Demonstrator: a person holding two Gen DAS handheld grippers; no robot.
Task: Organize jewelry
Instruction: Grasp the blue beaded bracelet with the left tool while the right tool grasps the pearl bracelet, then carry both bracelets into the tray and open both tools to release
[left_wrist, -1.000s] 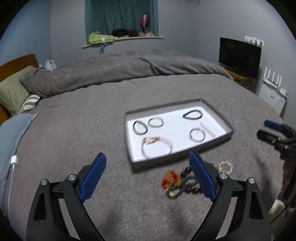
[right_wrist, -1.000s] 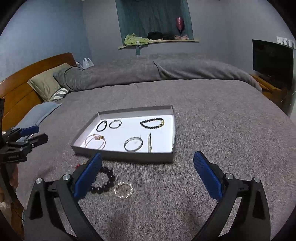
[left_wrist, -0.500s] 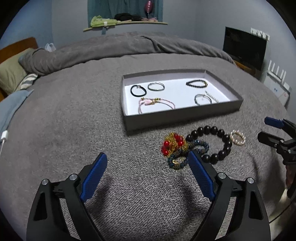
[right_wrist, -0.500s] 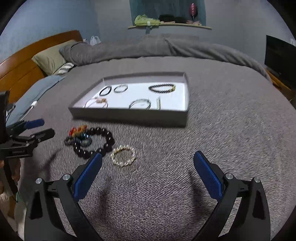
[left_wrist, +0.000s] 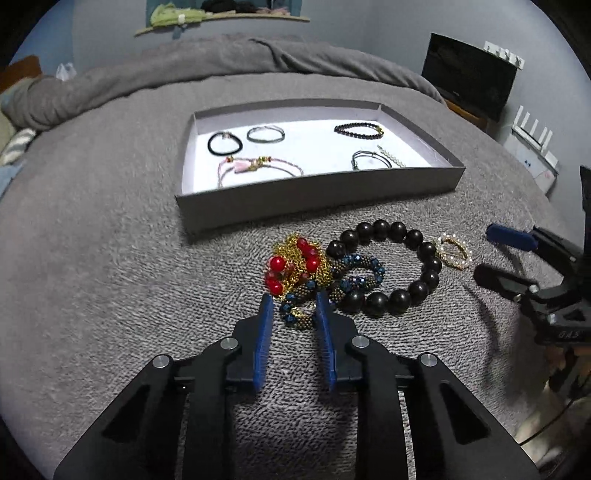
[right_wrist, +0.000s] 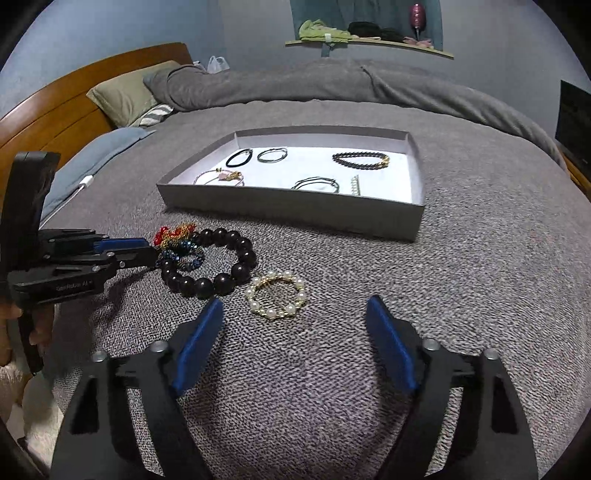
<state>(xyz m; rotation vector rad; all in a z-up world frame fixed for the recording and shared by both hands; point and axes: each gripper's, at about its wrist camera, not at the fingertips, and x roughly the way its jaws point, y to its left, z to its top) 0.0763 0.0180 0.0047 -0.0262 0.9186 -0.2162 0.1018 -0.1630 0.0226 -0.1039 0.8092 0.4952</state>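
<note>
A grey tray (left_wrist: 317, 201) (right_wrist: 295, 208) on the bed holds several bracelets and a hair clip. In front of it lie a red-and-gold bracelet (left_wrist: 295, 264), a blue-and-bronze beaded bracelet (left_wrist: 332, 280) (right_wrist: 181, 256), a big dark bead bracelet (left_wrist: 402, 266) (right_wrist: 210, 262) and a pearl-and-gold bracelet (left_wrist: 453, 252) (right_wrist: 276, 297). My left gripper (left_wrist: 293, 308) (right_wrist: 142, 249) is narrowed around the near loop of the blue-and-bronze bracelet, its pads close on each side. My right gripper (right_wrist: 295, 314) (left_wrist: 495, 254) is open, just short of the pearl bracelet.
The grey blanket (right_wrist: 480, 258) covers the bed. Pillows (right_wrist: 125, 92) and a wooden headboard (right_wrist: 66, 107) are at the far left. A TV (left_wrist: 471, 75) stands to the right, a cluttered shelf (right_wrist: 369, 37) on the back wall.
Both grippers moved forward and down to the loose bracelets. My left gripper's jaws closed from wide open to a narrow gap around the blue-and-bronze bracelet. My right gripper stayed open.
</note>
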